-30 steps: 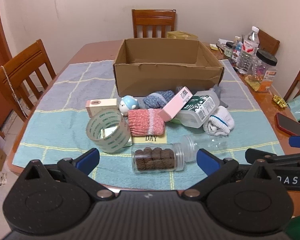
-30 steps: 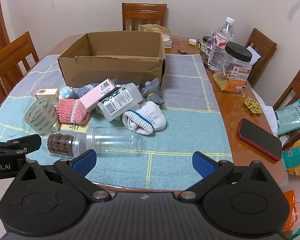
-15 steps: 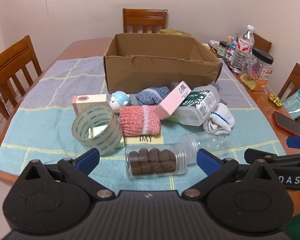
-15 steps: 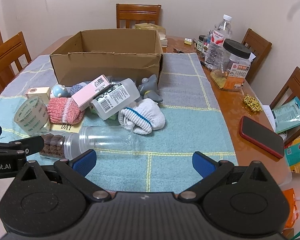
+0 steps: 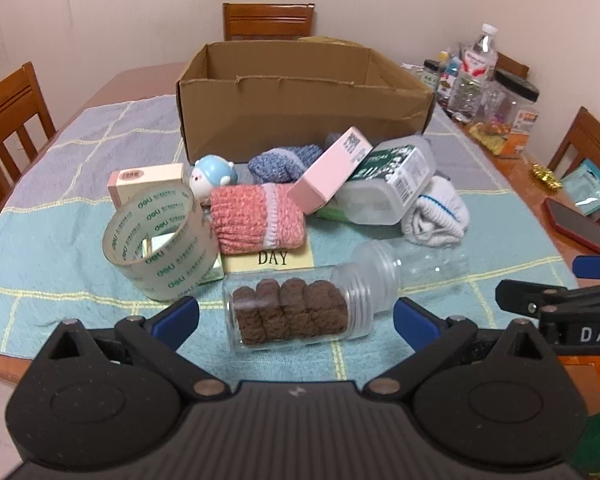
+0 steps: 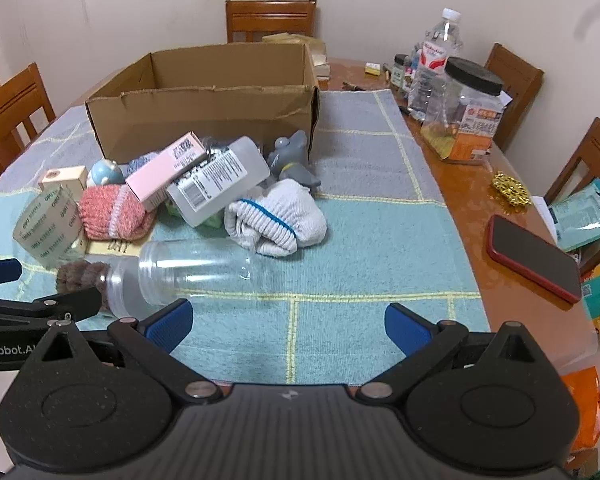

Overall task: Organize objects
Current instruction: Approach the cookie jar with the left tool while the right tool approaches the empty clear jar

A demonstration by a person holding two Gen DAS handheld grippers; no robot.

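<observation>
An open cardboard box (image 5: 300,120) (image 6: 204,116) stands mid-table, with a pile in front of it: a tape roll (image 5: 158,242) (image 6: 46,226), a pink sock roll (image 5: 256,220) (image 6: 114,212), a blue sock roll (image 5: 284,164), a pink carton (image 5: 332,172) (image 6: 166,170), a white labelled bottle (image 5: 384,180) (image 6: 218,178), white socks (image 5: 436,214) (image 6: 276,220), a clear jar of brown rounds (image 5: 296,310) and a clear bottle (image 6: 196,270) lying down. My left gripper (image 5: 296,316) is open, with the jar between its fingers. My right gripper (image 6: 288,322) is open over bare cloth.
A blue figurine (image 5: 216,174), a cream box (image 5: 146,178) and a grey shark toy (image 6: 292,160) lie by the box. Bottles and a black-lidded jar (image 6: 468,112) stand at the right edge, near a red phone (image 6: 534,258). Wooden chairs (image 5: 268,20) ring the table.
Both grippers have moved forward and lower toward the pile. The jar of brown rounds now lies between my left fingers. The objects themselves have not moved.
</observation>
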